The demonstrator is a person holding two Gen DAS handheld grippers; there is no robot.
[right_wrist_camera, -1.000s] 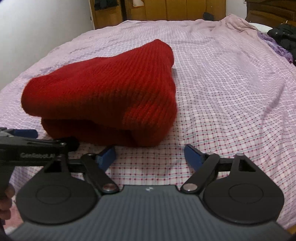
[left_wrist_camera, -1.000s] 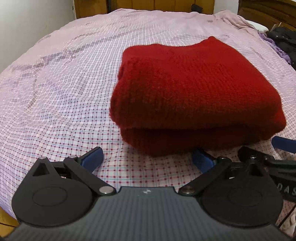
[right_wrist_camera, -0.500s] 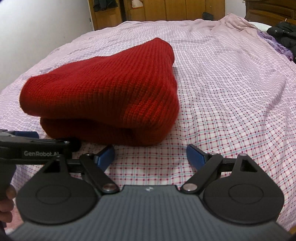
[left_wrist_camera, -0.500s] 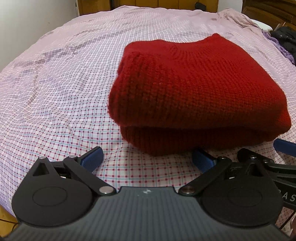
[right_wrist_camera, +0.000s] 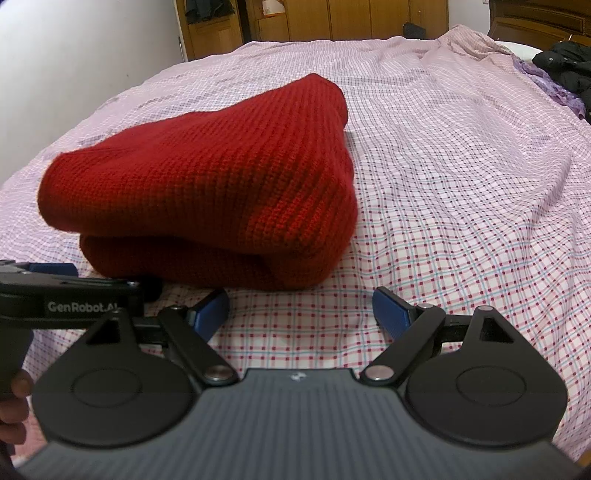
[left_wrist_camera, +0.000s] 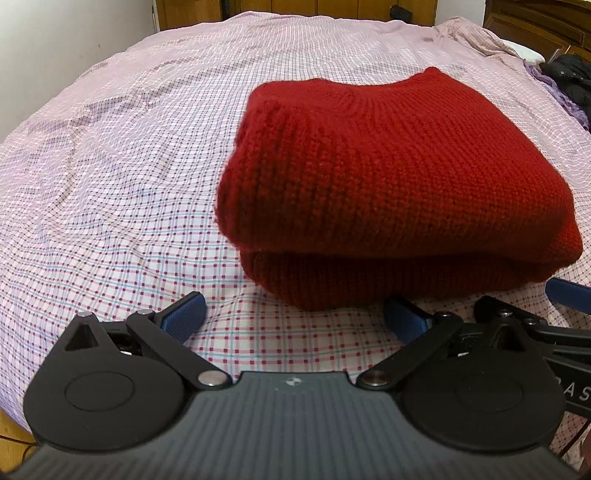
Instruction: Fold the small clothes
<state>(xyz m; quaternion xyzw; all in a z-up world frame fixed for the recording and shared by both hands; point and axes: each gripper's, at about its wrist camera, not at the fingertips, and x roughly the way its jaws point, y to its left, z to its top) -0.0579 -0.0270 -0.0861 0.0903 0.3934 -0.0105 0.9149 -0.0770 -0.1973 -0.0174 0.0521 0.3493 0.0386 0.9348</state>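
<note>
A red knitted sweater (left_wrist_camera: 391,184) lies folded in a thick bundle on the pink checked bedsheet (left_wrist_camera: 110,184). It also shows in the right wrist view (right_wrist_camera: 207,188). My left gripper (left_wrist_camera: 293,317) is open and empty, just in front of the bundle's near left edge. My right gripper (right_wrist_camera: 301,314) is open and empty, just in front of the bundle's near right corner. Both sets of blue fingertips stay apart from the sweater. The left gripper's body (right_wrist_camera: 70,299) shows at the left of the right wrist view.
Dark and purple clothes (right_wrist_camera: 565,74) lie at the bed's far right edge. Wooden cabinets (right_wrist_camera: 332,18) stand behind the bed. A white wall (right_wrist_camera: 74,55) runs along the left side. The bed's near edge is just under the grippers.
Both grippers have moved slightly closer to the folded sweater, which looks larger now. Both stay open. The sweater has not moved.
</note>
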